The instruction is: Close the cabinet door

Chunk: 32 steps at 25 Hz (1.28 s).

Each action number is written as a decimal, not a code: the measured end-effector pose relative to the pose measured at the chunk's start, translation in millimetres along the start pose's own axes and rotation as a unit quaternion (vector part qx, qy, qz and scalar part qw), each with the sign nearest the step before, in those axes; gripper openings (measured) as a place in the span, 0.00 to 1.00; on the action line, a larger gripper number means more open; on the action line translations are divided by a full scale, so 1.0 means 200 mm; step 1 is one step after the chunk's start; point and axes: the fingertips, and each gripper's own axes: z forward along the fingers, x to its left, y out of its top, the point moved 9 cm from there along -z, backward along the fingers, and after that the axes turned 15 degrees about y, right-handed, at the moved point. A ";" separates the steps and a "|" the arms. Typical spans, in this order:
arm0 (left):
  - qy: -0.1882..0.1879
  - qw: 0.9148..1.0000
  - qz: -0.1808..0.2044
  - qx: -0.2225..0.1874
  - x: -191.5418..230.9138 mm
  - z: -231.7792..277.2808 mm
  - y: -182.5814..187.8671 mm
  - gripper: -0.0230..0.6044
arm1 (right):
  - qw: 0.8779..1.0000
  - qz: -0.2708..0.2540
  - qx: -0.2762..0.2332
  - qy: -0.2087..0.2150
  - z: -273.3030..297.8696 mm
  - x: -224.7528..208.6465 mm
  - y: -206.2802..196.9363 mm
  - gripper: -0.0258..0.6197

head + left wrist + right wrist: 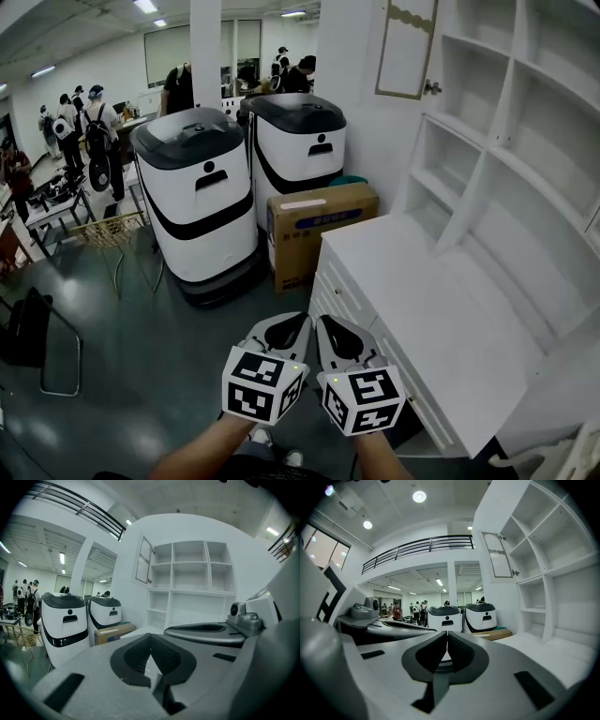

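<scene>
The cabinet door is a white framed panel with a small knob. It stands swung open at the top left of the white shelving unit. It also shows in the left gripper view as the door and in the right gripper view as the door. My left gripper and right gripper hang side by side, low and well short of the door, beside the white counter. The jaws of both the left gripper and the right gripper are shut on nothing.
Two white-and-black machines stand on the floor ahead, with a cardboard box against the counter's end. A wire basket and a dark chair are at the left. People stand far back.
</scene>
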 end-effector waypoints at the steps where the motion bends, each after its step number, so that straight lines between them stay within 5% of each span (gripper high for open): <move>1: 0.001 1.000 0.001 0.000 0.00 0.01 0.00 0.05 | 1.000 -0.001 -0.001 0.002 0.00 -0.01 0.00 0.07; 13: 0.005 1.000 -0.002 0.006 0.10 0.23 0.01 0.05 | 1.000 0.000 0.007 0.009 0.20 -0.16 0.00 0.07; 32: -0.039 0.999 -0.012 0.014 0.62 0.87 0.19 0.05 | 0.999 0.011 0.029 -0.033 0.92 -0.47 0.12 0.07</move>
